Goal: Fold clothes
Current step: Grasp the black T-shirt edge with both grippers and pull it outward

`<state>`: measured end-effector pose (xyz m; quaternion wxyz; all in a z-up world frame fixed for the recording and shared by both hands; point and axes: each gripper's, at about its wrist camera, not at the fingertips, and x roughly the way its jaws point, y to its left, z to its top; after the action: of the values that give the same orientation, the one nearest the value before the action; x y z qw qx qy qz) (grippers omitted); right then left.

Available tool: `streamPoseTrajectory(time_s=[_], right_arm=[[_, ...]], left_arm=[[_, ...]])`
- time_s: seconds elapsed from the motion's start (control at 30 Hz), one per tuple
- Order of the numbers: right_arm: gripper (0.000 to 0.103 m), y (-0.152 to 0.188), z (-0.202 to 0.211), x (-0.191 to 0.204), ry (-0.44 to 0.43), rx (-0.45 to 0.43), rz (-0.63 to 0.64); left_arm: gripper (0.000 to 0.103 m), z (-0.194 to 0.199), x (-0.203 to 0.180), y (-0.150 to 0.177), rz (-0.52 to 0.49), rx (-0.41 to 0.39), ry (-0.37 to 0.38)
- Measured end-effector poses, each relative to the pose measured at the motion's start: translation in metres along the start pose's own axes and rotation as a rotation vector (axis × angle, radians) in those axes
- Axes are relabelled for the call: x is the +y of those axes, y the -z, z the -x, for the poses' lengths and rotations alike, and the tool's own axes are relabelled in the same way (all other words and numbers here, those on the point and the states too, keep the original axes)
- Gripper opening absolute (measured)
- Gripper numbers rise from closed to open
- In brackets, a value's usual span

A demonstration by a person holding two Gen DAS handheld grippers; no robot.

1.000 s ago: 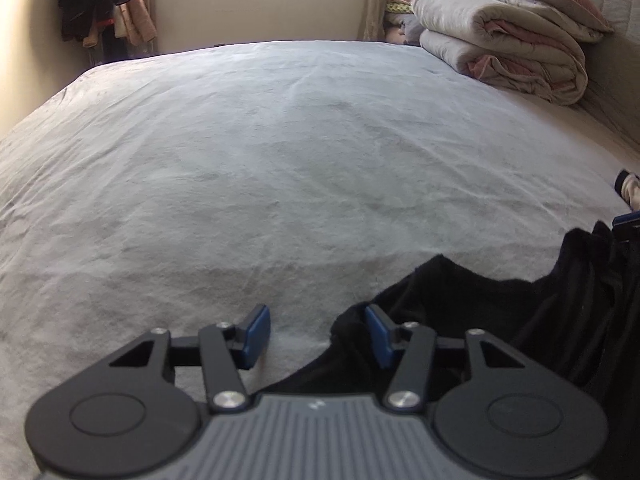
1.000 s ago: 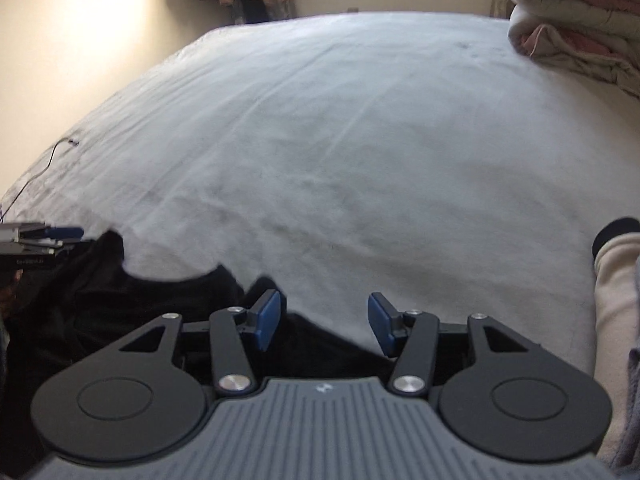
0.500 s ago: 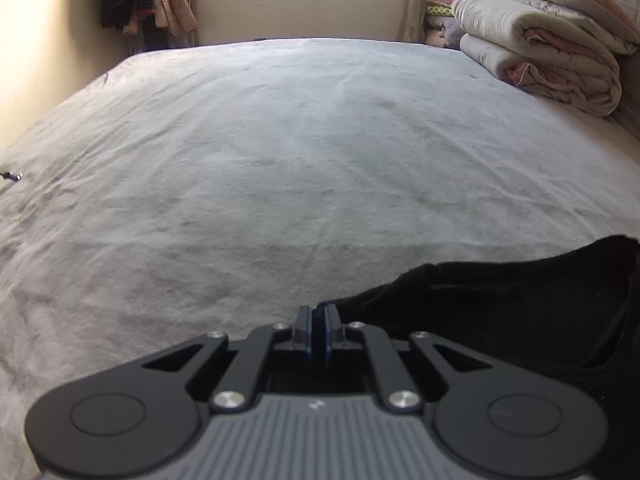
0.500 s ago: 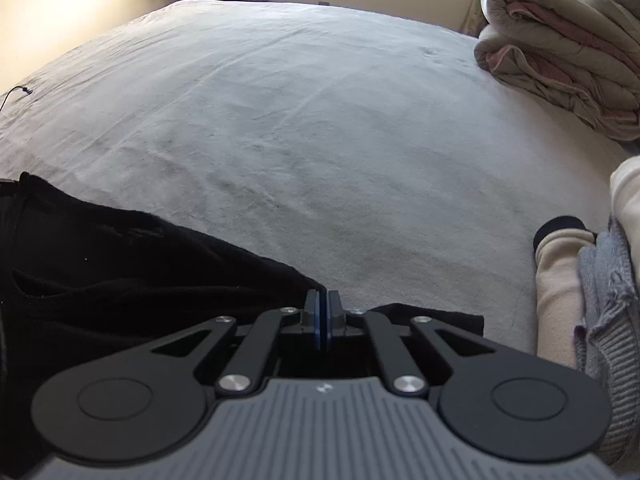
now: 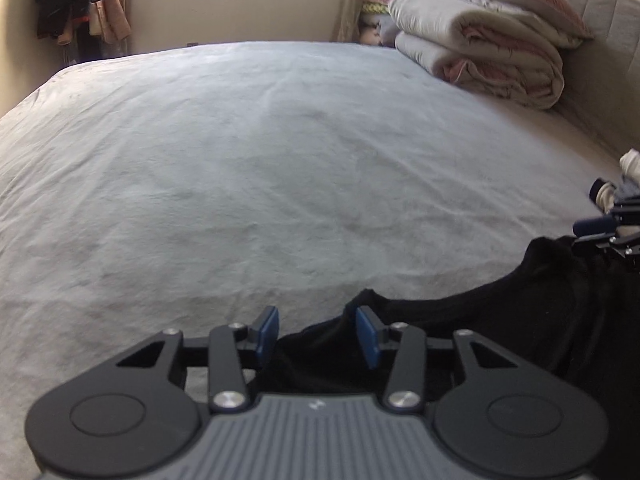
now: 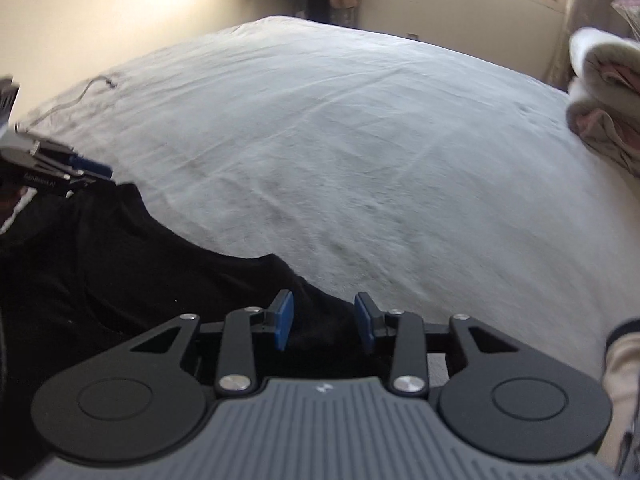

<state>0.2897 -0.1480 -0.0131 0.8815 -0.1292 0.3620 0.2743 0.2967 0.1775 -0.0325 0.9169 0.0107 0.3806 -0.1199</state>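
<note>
A black garment (image 5: pixel 500 320) lies on the grey bed sheet (image 5: pixel 280 160) at the near edge, stretching between both grippers. My left gripper (image 5: pixel 318 334) is open, and the garment's left edge lies between its blue pads (image 5: pixel 267 330). In the right wrist view the same black garment (image 6: pixel 120 264) fills the lower left. My right gripper (image 6: pixel 324 320) is open over the garment's right edge, with cloth between its blue fingertips (image 6: pixel 283 318). The other gripper shows at the side of each view, the right gripper (image 5: pixel 600 228) and the left gripper (image 6: pixel 60 168).
A folded quilt stack (image 5: pixel 488 52) sits at the far right of the bed by the headboard. Clothes hang (image 5: pixel 72 4) in the far left corner under a window. A cream and grey clothes pile (image 6: pixel 624 380) lies at the right. A thin cable (image 6: pixel 80 92) rests on the sheet's left side.
Both grippers were open a second ago, pinched shut on the black garment half a second ago, and now stand open again. The garment lies spread wider between them.
</note>
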Motion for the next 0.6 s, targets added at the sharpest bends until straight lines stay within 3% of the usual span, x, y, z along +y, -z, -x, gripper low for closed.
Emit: streamPoseTrajectory(time_s=[0.07, 0.17, 0.23, 0.43, 0.6], right_arm=[[0.038, -0.001, -0.012, 0.005, -0.018, 0.018, 0.021], [0.015, -0.003, -0.018, 0.007, -0.014, -0.003, 0.015], [0.005, -0.004, -0.016, 0.006, 0.008, -0.042, -0.004], [0.003, -0.011, -0.011, 0.001, 0.076, -0.156, -0.064], [0.003, -0.026, -0.031, -0.002, 0.105, -0.14, -0.051]], left_arm=[[0.042, -0.009, -0.005, 0.0, -0.017, 0.012, -0.008], [0.003, -0.011, -0.007, 0.001, 0.008, 0.019, 0.027], [0.002, -0.008, -0.01, 0.0, 0.012, -0.005, 0.01], [0.002, 0.006, -0.011, -0.019, 0.049, -0.191, -0.106], [0.002, -0.017, -0.009, -0.031, 0.052, -0.189, -0.177]])
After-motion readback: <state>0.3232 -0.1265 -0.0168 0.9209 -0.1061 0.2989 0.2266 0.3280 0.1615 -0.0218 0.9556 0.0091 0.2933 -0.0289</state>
